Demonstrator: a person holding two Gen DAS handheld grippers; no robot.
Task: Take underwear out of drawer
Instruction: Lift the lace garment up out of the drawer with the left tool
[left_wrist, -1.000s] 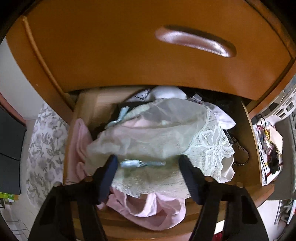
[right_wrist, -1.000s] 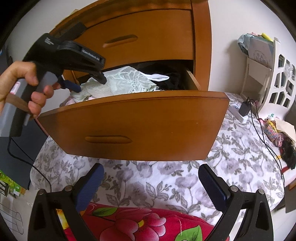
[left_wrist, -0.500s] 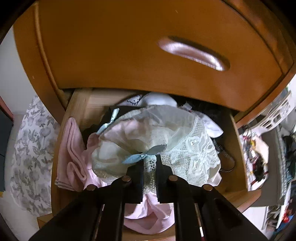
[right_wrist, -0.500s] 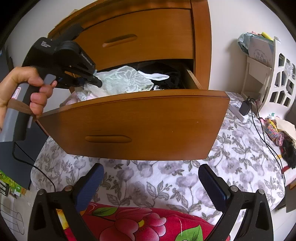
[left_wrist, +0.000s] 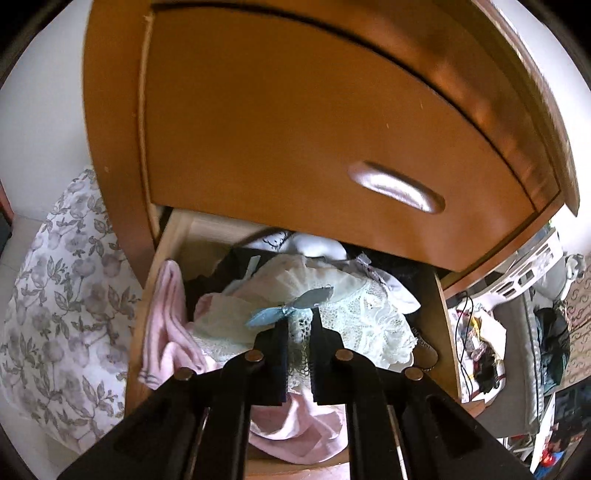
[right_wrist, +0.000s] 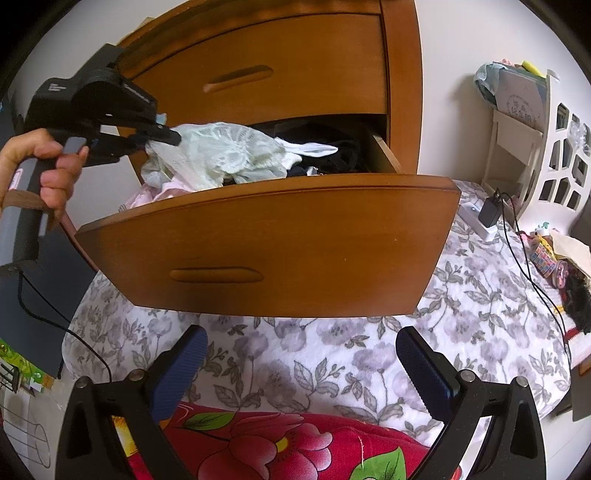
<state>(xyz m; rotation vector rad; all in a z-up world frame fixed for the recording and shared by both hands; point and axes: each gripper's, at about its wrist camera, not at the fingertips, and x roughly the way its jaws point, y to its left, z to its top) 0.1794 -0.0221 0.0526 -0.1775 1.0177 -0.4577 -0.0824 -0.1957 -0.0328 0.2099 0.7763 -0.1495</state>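
Lace underwear (right_wrist: 229, 151), pale green with a small blue bow (left_wrist: 288, 308), is pinched at its edge by the left gripper (left_wrist: 298, 332), whose fingers are pressed together on the cloth. The underwear is seen on top of the pile of clothes in the open wooden drawer (right_wrist: 273, 243), partly lifted above a pink garment (left_wrist: 166, 325). The right gripper (right_wrist: 301, 369) is held over the flowered sheet (right_wrist: 461, 306) with its fingers wide apart and nothing between them.

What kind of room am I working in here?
Most likely a bedroom. A wooden chest of drawers stands with one drawer pulled open and full of underwear, including a pale lace piece. Below it lies a floral bedspread, and a red flowered blanket is nearest the camera.
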